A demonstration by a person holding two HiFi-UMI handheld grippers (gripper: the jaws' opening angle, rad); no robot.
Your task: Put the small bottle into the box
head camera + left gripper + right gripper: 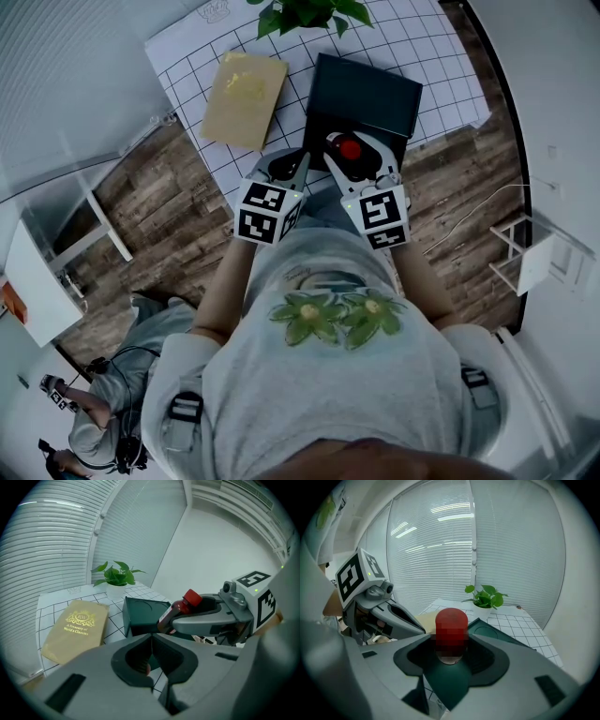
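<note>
The small bottle (350, 148), brown with a red cap, stands upright between the jaws of my right gripper (349, 157), which is shut on it. In the right gripper view the bottle's red cap (451, 629) fills the middle, just before the dark green box (496, 634). That box (367, 94) lies open on the gridded mat, directly beyond the bottle. My left gripper (298, 165) hangs beside the right one, shut with nothing in it. From the left gripper view (152, 641) I see the bottle (182, 609) tilted over the box's near wall (143, 618).
A tan book (244, 98) lies on the white gridded mat (427, 47) left of the box. A potted plant (309, 11) stands at the mat's far edge. Wood-patterned tabletop (178, 197) surrounds the mat. Another person (103, 422) sits at lower left.
</note>
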